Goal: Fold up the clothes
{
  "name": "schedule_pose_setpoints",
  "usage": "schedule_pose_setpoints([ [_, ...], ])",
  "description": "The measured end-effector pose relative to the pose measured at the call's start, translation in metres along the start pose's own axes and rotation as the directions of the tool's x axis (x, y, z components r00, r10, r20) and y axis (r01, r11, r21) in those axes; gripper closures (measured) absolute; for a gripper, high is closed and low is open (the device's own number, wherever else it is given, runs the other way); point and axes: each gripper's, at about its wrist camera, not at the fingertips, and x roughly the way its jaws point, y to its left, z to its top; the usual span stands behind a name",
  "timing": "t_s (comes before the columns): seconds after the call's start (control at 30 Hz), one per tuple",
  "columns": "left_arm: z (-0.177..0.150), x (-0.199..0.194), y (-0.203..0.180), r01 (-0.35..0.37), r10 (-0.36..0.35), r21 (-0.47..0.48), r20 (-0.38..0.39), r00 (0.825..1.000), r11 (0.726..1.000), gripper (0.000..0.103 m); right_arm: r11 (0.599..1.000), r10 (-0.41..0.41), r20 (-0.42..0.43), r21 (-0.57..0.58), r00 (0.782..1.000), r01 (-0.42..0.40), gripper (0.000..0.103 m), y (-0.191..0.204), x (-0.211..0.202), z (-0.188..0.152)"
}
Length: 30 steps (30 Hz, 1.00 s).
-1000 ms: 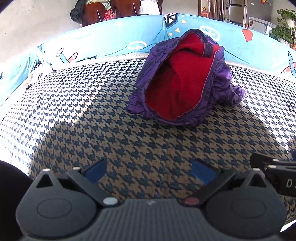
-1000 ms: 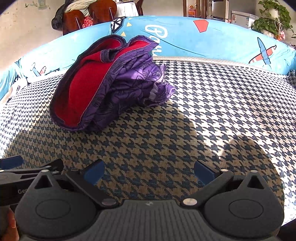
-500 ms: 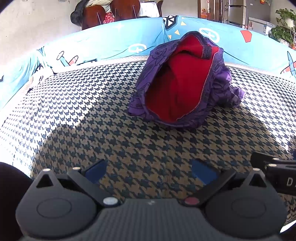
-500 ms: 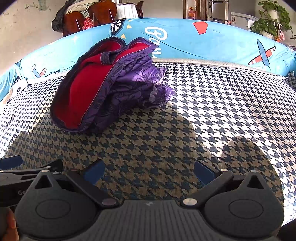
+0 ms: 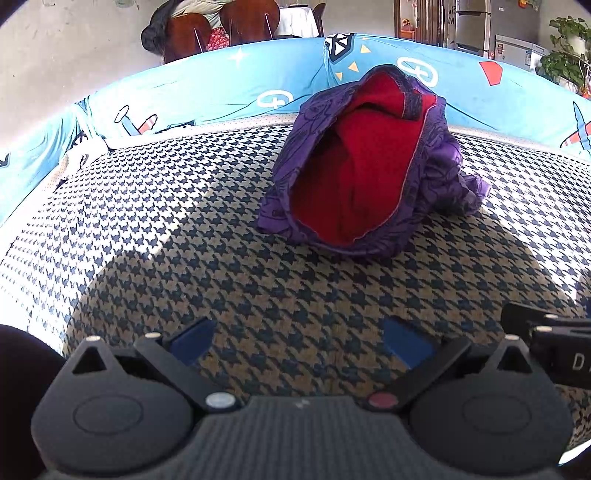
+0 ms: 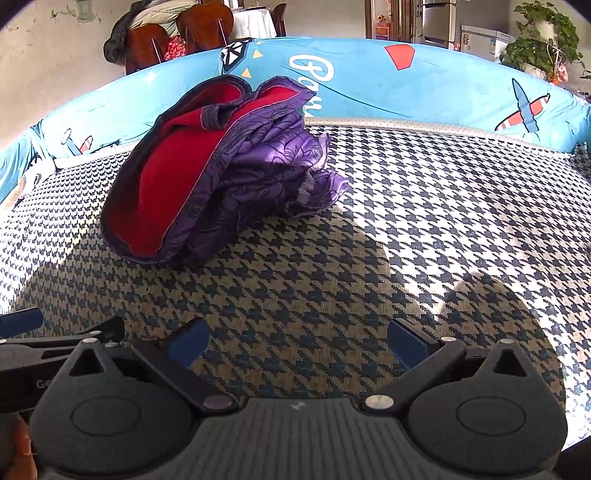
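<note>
A crumpled purple jacket with red fleece lining [image 5: 365,177] lies bunched on the houndstooth surface [image 5: 184,221], ahead and slightly right in the left wrist view. The same jacket [image 6: 221,173] sits ahead and to the left in the right wrist view. My left gripper [image 5: 299,341] is open, its blue-padded fingers wide apart above bare fabric, well short of the jacket. My right gripper [image 6: 299,341] is open too, with nothing between its fingers. Each gripper's side shows at the edge of the other's view.
A light-blue cushioned back with cartoon prints [image 5: 221,92] curves around the far side of the houndstooth surface [image 6: 443,206]. Wooden chairs [image 6: 177,33], a fridge [image 6: 439,22] and a potted plant [image 6: 543,33] stand beyond it. A shadow covers the near fabric.
Both grippers have drifted slightly; the jacket sits a little lower and nearer in both views. Both stay open, and the jacket has not been touched.
</note>
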Motion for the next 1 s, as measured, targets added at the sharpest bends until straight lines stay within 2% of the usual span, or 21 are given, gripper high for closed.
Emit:
schedule_pose_setpoints([
  [0.5, 0.004, 0.001, 0.001, 0.011, -0.011, 0.003, 0.021, 1.0, 1.0, 0.001, 1.0, 0.002, 0.001, 0.003, 1.0, -0.002, 0.0, -0.001, 0.003, 0.0],
  [0.73, 0.017, 0.002, 0.006, 0.034, -0.034, -0.015, 0.041, 0.999, 0.999, 0.001, 1.0, 0.026, 0.033, -0.002, 0.999, -0.026, 0.0, 0.0, 0.003, 0.01],
  [1.0, 0.039, 0.007, 0.013, 0.03, -0.029, -0.025, 0.063, 0.998, 0.999, 0.0, 0.997, 0.076, 0.062, -0.016, 0.995, -0.075, 0.0, 0.005, 0.01, 0.029],
])
